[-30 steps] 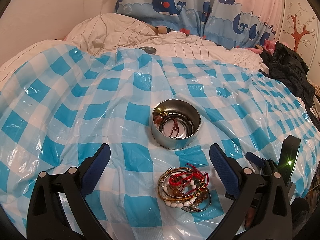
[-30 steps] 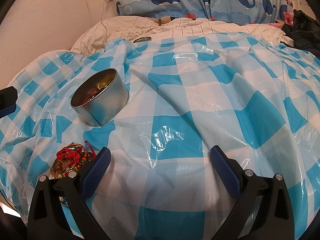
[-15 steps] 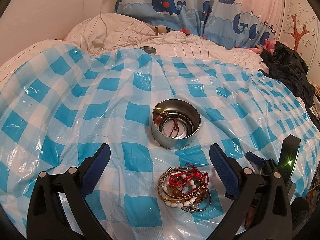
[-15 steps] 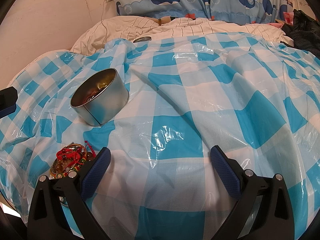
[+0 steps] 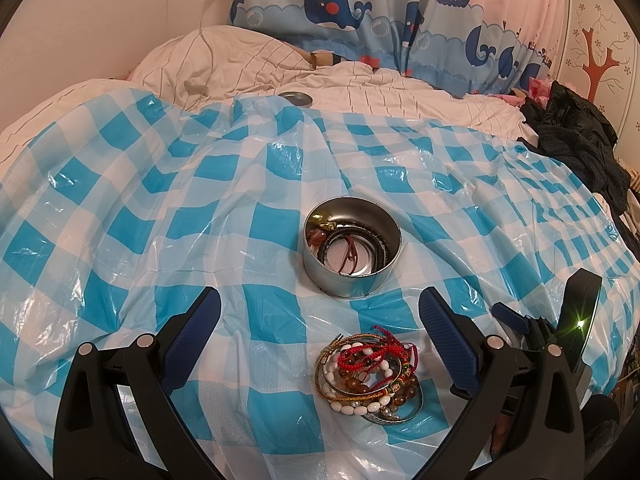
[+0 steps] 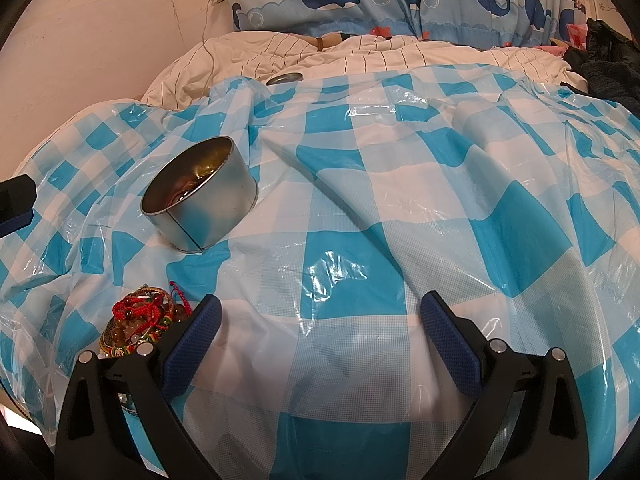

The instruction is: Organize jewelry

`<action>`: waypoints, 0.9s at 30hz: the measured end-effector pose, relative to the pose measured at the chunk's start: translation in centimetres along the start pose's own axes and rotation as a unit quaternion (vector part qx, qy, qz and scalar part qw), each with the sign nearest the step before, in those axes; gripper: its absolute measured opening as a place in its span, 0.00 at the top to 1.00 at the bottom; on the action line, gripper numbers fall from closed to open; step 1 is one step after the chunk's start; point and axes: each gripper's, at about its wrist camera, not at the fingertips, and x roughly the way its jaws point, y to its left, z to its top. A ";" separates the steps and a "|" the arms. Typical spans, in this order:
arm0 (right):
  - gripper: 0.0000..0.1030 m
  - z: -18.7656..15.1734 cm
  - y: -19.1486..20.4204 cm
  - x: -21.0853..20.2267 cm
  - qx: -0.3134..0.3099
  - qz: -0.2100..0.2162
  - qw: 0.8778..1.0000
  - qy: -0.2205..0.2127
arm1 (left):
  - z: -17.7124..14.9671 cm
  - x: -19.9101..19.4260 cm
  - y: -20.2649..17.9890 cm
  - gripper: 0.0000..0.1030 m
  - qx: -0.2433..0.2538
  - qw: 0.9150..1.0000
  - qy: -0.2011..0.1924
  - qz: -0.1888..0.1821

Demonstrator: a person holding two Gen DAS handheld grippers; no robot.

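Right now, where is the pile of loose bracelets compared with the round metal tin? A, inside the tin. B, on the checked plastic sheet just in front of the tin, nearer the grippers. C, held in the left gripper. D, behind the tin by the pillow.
B: the pile of bracelets lies on the checked sheet on the near side of the tin, between the open left gripper fingers, touching neither.

— Can you read any lettering, label, brand or number anywhere in your two views?

— No, you have nothing legible. The round silver metal tin bears no label you can make out, and the blue whale-and-sailboat printed curtain shows only pictures, no words.
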 end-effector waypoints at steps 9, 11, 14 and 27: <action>0.07 0.0 0.0 0.0 0.000 0.000 1.000 0.000 | 0.0 0.1 -0.1 0.08 0.000 1.000 0.000 0.000; 0.07 0.0 0.0 0.0 0.000 0.000 1.000 0.000 | 0.1 0.2 -0.1 0.08 0.000 1.000 0.000 0.000; 0.07 0.0 0.0 0.0 0.000 0.000 1.000 0.000 | 0.1 0.3 -0.2 0.08 0.000 1.000 0.000 0.000; 0.07 0.0 0.0 0.1 0.000 0.000 1.000 0.000 | 0.2 0.4 -0.3 0.08 0.001 1.000 0.001 0.001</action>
